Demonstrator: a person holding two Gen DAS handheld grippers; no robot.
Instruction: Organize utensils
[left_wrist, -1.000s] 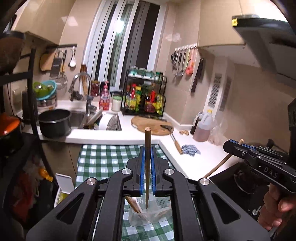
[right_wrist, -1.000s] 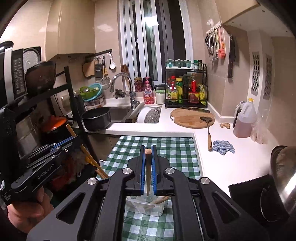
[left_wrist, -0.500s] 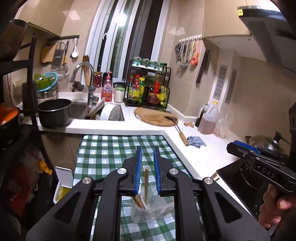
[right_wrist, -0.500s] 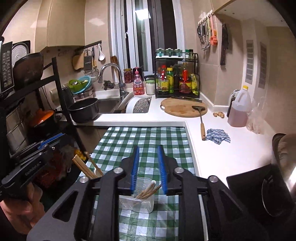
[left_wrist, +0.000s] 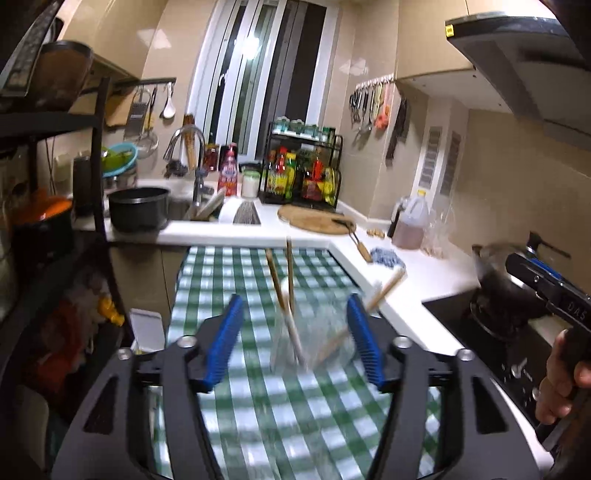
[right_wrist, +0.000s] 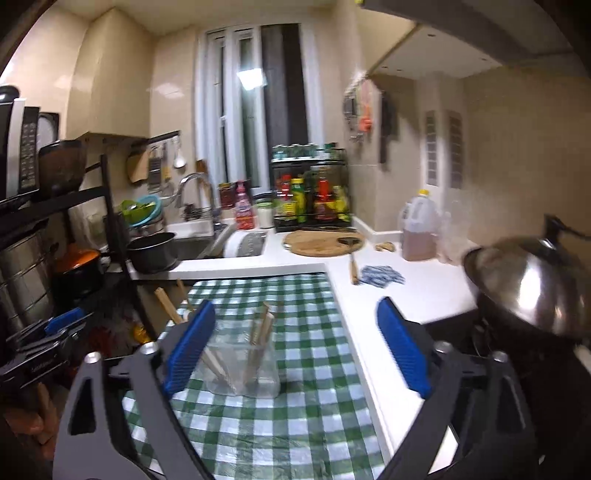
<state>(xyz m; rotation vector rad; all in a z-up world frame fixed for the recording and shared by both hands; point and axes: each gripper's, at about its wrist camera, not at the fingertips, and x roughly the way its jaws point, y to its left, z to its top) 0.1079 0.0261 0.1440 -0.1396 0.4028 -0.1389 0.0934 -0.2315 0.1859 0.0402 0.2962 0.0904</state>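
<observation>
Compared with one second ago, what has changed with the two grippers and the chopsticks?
Both grippers let go: the left gripper and right gripper each dropped a chopstick into the clear container, and their jaws now stand wide open. The container stayed on the checkered cloth.

Small kitchen, glossy beige tiled walls (right_wrist: 114, 103), tall white-framed window (left_wrist: 258, 70) dark outside with a lamp reflection, white L-shaped countertop (right_wrist: 406, 295), green-and-white checked tablecloth (right_wrist: 295, 413), black metal shelving rack (left_wrist: 98, 155), grey range hood (left_wrist: 517, 62)
</observation>
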